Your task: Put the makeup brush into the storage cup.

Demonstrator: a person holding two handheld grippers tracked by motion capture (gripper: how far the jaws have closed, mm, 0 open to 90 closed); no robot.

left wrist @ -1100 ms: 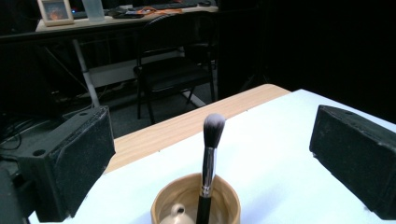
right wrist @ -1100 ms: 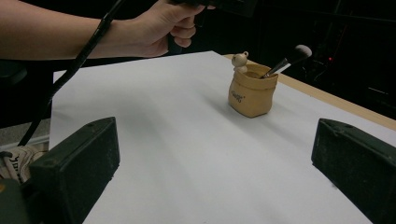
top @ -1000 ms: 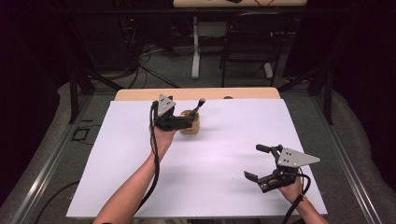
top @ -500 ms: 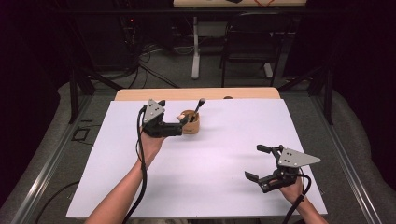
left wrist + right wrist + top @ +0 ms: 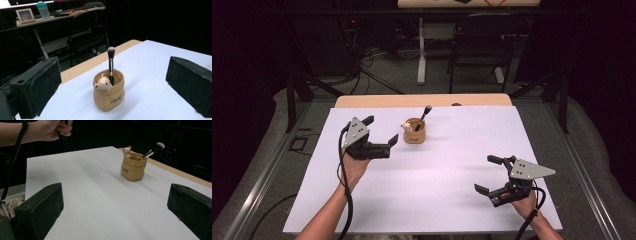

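One mark found: dark cursive lettering low on the front of the tan bear pot (image 5: pixel 109 93), standing on the white desk (image 5: pixel 155 65). Too small and slanted to read for certain. Same lettering shows in the right gripper view, blurred. No other text legible.

One tan pot (image 5: pixel 414 134), one makeup brush (image 5: pixel 423 116), one white sheet (image 5: pixel 452 170), two claws.

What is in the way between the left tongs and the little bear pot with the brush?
Nothing visible. The left tongs stand open beside the bear pot, with bare white table between them. The brush stands inside the pot.
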